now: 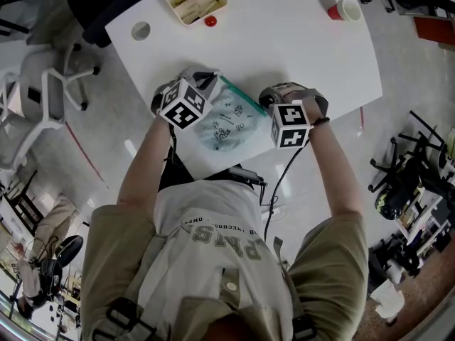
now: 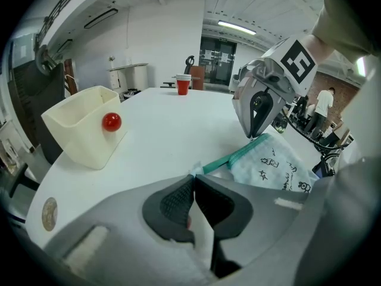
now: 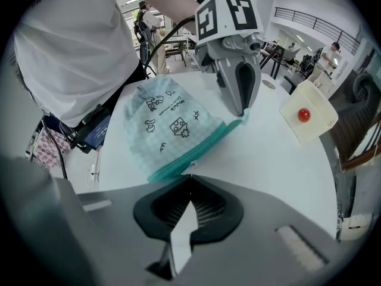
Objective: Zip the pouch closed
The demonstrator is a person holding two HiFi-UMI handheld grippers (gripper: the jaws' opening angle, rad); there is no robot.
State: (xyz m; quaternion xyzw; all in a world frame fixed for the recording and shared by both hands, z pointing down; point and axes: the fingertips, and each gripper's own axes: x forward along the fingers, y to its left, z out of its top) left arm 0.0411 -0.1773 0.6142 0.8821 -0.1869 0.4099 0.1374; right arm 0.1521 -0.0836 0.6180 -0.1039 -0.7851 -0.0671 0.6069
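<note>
Left gripper view: left gripper (image 2: 193, 180) jaws together, clamped on end corner of pale blue printed fabric pouch (image 2: 271, 165) | Right gripper view: right gripper (image 3: 189, 177) jaws together at other end of teal zip (image 3: 202, 143), slider unseen | Head view: pouch lies on white worktop (image 1: 284, 41) between both | Judged: light, limp; hold zip ends taut.

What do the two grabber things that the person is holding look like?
The left gripper and right gripper are shiny silver-grey and narrow to a beak-like tip, with dark ribbed pads inside. Each carries a white cube with black square markers. A black cable hangs from the right one. The person wears short olive sleeves.
</note>
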